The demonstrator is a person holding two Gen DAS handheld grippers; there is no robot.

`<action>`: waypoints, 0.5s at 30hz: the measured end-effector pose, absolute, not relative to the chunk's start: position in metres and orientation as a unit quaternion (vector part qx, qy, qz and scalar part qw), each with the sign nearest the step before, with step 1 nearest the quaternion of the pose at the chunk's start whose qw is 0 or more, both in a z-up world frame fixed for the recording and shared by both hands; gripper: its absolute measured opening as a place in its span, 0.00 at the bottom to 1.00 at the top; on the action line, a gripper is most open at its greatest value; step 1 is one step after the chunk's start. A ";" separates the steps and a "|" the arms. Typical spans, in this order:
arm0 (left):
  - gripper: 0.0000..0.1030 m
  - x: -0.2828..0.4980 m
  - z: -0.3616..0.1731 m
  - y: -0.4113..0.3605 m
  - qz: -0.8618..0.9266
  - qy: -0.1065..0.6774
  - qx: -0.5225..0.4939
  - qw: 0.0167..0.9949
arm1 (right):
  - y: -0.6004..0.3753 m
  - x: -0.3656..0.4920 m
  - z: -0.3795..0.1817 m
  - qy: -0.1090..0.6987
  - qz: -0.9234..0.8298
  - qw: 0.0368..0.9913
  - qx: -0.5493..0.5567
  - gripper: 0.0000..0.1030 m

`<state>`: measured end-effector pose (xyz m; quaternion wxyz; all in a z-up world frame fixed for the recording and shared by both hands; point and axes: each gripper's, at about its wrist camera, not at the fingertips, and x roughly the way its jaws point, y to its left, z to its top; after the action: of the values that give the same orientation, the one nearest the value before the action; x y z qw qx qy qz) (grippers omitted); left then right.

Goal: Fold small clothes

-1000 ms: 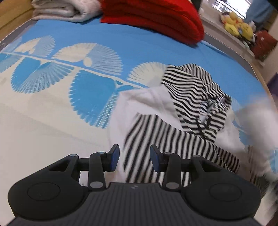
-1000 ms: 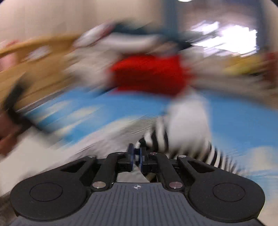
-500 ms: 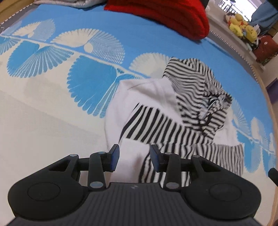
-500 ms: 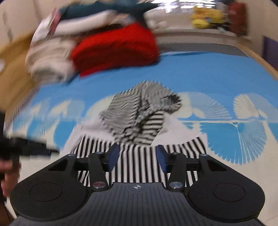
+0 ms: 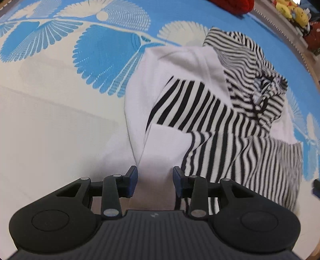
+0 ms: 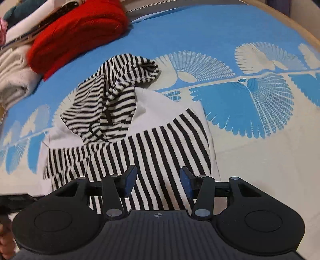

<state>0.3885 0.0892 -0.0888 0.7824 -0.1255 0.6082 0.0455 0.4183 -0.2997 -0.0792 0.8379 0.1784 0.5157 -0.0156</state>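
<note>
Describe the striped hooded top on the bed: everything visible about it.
The striped hooded top is a small knit-looking garment in black and white stripes with plain white panels. It lies crumpled and partly folded on the blue and white patterned bed cover, its finely striped hood bunched at the far end. The wider-striped body spreads toward both cameras. The left gripper and right gripper are both open at its near edge, gripping nothing.

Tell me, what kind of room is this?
Probably a bedroom: the striped garment lies on a blue patterned bedspread, with folded red and white clothes stacked behind it and yellow plush toys nearby.
</note>
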 end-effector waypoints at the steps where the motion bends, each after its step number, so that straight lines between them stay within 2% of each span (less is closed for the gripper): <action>1: 0.40 0.388 -0.091 0.087 0.045 0.610 -0.119 0.782 | -0.301 0.418 -0.078 0.514 -0.017 0.839 0.180 0.49; 3: 0.32 0.388 -0.090 0.084 0.042 0.609 -0.110 0.784 | -0.305 0.418 -0.076 0.512 -0.023 0.838 0.185 0.49; 5: 0.15 0.387 -0.085 0.082 0.039 0.606 -0.109 0.787 | -0.309 0.416 -0.074 0.513 -0.027 0.836 0.192 0.49; 7: 0.09 0.386 -0.073 0.081 0.032 0.592 -0.111 0.798 | -0.312 0.416 -0.075 0.514 -0.032 0.834 0.196 0.49; 15: 0.07 0.372 -0.012 0.090 0.041 0.522 -0.152 0.838 | -0.308 0.416 -0.089 0.533 -0.032 0.821 0.200 0.49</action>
<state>0.3719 0.0901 -0.0115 0.8381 -0.1524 0.5222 0.0407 0.4158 -0.3080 -0.0894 0.8213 0.2003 0.5332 -0.0318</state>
